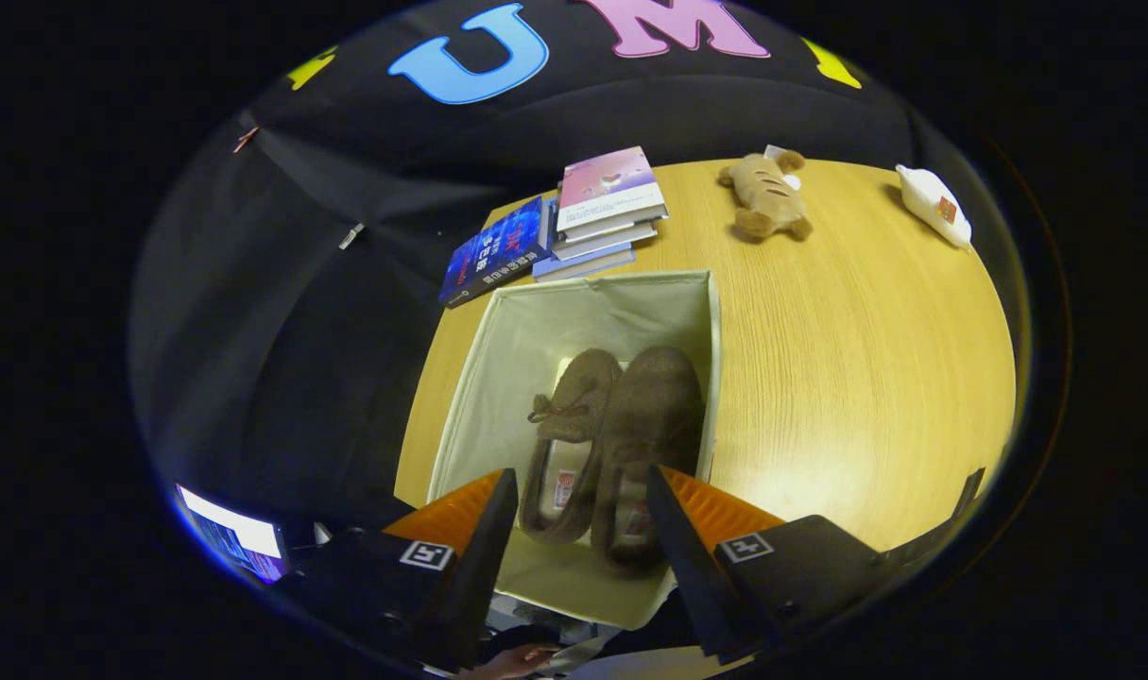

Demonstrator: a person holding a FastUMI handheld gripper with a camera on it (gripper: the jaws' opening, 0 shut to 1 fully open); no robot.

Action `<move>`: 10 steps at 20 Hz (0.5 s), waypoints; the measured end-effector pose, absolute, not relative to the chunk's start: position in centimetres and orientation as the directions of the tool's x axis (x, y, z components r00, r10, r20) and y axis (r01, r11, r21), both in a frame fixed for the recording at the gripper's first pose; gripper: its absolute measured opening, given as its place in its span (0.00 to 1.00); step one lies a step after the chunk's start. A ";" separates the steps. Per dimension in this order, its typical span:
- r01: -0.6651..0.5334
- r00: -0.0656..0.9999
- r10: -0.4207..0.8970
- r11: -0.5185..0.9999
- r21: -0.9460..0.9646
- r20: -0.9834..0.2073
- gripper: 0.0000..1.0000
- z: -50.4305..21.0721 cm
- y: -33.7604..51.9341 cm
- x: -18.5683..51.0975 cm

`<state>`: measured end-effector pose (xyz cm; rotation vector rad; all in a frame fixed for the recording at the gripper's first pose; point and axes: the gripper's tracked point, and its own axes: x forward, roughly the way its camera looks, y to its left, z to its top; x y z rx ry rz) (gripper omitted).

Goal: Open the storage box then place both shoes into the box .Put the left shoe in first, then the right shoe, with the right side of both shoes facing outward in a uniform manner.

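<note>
Both shoes in the open storage box (pixel 498 378)

The left shoe (pixel 564 416) and right shoe (pixel 644 416) lie side by side below and ahead of the gripper (pixel 581 491), whose fingers stand wide apart, holding nothing.

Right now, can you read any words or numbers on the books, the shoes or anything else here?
Blue book: print on the cover, too blurred to read.
Top book of the stack: too small to read.
Tags inside the two shoes: too small.
White packet: sticker, unreadable.
Gripper, open above the storage box: square patterns, no words.
</note>
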<state>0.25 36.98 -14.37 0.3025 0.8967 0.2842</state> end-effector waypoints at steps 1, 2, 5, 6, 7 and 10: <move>-0.128 0.612 0.361 0.923 0.363 -0.703 0.91 -13.7 36.3 0.3; -0.137 0.635 0.357 0.925 0.354 -0.685 0.99 -13.1 35.4 0.3; -0.148 0.726 0.326 0.934 0.325 -0.606 0.99 -10.0 31.8 1.2; -0.150 0.762 0.309 0.939 0.310 -0.569 0.99 -8.7 30.2 1.9; -0.153 0.797 0.292 0.944 0.291 -0.529 0.99 -7.4 28.6 2.5; -0.151 0.876 0.227 0.967 0.206 -0.426 0.99 -4.2 22.5 4.0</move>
